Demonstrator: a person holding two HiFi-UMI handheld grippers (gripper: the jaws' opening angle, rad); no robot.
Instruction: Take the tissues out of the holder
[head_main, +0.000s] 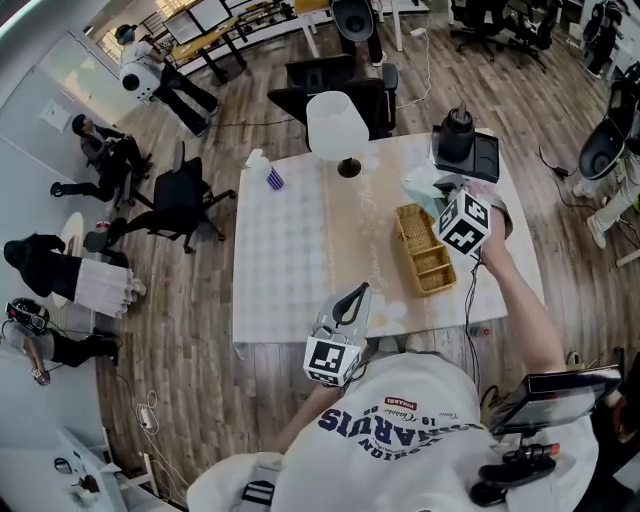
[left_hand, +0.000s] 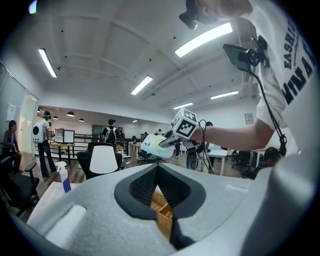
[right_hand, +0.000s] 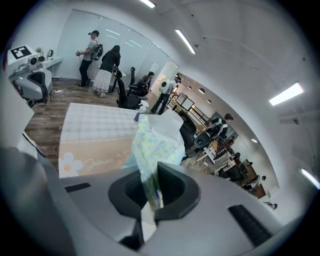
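Pale-green tissue pack (right_hand: 152, 145) pinched tight in my right gripper (right_hand: 154, 192) — lifted above the wicker holder (head_main: 424, 262), my left gripper (left_hand: 158, 169) closed on nothing.

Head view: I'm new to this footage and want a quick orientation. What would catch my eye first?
First, the right gripper over the right side of the table. Its jaws are shut on a pale patterned tissue pack, held in the air above the wicker holder. Next come the white lamp at the table's far edge and the left gripper at the near edge, jaws together.
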